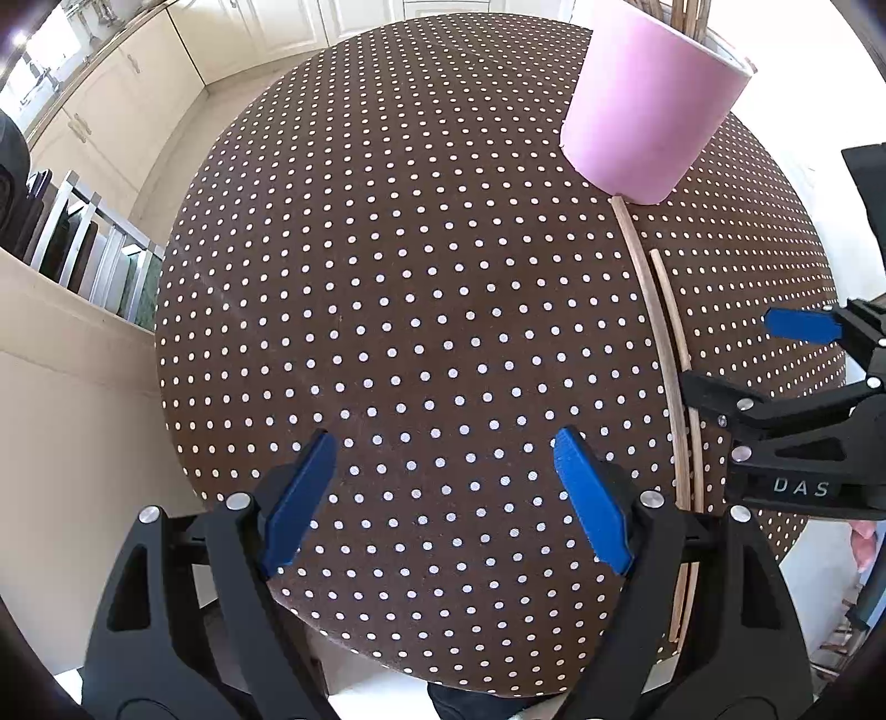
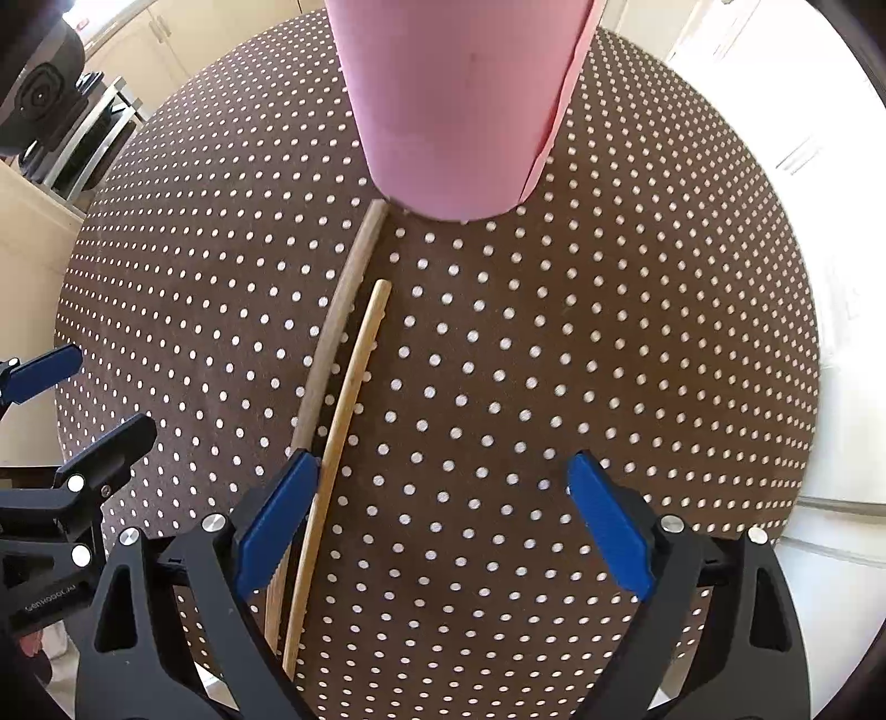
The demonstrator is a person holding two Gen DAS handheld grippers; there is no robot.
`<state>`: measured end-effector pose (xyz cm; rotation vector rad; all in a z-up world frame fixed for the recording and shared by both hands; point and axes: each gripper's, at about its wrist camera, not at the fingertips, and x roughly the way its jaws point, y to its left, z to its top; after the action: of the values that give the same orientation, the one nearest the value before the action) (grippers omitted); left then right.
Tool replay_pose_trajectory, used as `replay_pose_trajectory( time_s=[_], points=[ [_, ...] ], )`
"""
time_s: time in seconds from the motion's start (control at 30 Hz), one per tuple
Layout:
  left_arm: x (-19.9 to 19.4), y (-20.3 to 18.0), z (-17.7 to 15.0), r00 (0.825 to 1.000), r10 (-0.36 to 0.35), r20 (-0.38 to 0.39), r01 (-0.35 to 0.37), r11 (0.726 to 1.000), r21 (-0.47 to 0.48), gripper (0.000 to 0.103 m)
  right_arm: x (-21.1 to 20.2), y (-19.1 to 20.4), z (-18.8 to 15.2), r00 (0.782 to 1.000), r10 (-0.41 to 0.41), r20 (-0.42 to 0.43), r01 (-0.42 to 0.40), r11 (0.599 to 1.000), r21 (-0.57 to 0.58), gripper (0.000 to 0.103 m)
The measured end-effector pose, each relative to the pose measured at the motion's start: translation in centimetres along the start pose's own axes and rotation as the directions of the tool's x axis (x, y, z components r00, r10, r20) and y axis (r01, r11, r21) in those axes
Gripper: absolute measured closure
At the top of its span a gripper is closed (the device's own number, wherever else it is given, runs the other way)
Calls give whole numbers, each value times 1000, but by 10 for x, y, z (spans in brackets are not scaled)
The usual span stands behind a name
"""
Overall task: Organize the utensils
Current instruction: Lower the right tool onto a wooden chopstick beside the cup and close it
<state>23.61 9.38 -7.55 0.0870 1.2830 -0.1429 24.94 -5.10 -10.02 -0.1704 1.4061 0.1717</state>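
Two wooden chopsticks lie side by side on the brown polka-dot table (image 1: 415, 288). The longer chopstick (image 1: 656, 332) (image 2: 338, 321) reaches the base of a pink cup (image 1: 648, 111) (image 2: 454, 99); the shorter chopstick (image 1: 676, 327) (image 2: 354, 382) lies just right of it. Several sticks stand in the cup (image 1: 686, 22). My left gripper (image 1: 443, 487) is open and empty, left of the chopsticks. My right gripper (image 2: 443, 509) is open above the table, its left finger (image 2: 277, 520) over the chopsticks. It also shows in the left wrist view (image 1: 747, 354).
Cream kitchen cabinets (image 1: 138, 83) stand beyond the table at the left. A rack of upright boards (image 1: 83, 249) sits left of the table. A white surface (image 2: 841, 387) lies to the right. The left gripper shows at the left edge of the right wrist view (image 2: 61, 399).
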Motion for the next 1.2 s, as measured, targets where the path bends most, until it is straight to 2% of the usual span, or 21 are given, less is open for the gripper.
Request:
replay_pose_trajectory(
  time_s=[0.1,0.17,0.23,0.27,0.33,0.47,0.53,0.63,0.73,1.03,1.2],
  points=[
    [1,-2,1,1000,-2,-5,2,1000,-2,23,1,6,-2,999,-30,17,31,999,-18,15],
    [1,-2,2,1000,0,-3,0,1000,-1,23,-1,10,-5,999,-39,26,40,998,-42,21],
    [0,-3,3,1000,2,-2,-2,1000,-2,23,-5,16,-7,1000,-13,23,14,998,-63,37],
    [0,-3,3,1000,0,-1,0,1000,-5,23,-7,20,-9,1000,-9,21,10,997,-75,41],
    [0,-3,3,1000,-2,-1,2,1000,-5,23,-10,28,-13,1000,-6,25,9,994,-111,55],
    [1,-3,2,1000,-10,-7,10,1000,-4,23,-13,50,-22,1000,0,31,5,986,-165,72],
    [1,-3,2,1000,-15,-9,15,1000,-17,23,-14,58,-26,1000,13,25,-8,980,-200,88],
    [4,-2,1,999,-41,-16,40,998,-49,23,-17,69,-30,1000,18,23,-13,976,-215,90],
    [5,-2,0,999,-51,-12,51,998,-38,23,-19,69,-34,999,44,16,-39,974,-222,92],
    [4,-6,2,997,-74,-20,73,996,-41,23,-22,23,-36,996,84,2,-82,978,-190,98],
    [-2,-16,7,991,-131,-19,130,991,-34,23,-25,-1,-34,996,89,7,-86,982,-168,98]
  ],
)
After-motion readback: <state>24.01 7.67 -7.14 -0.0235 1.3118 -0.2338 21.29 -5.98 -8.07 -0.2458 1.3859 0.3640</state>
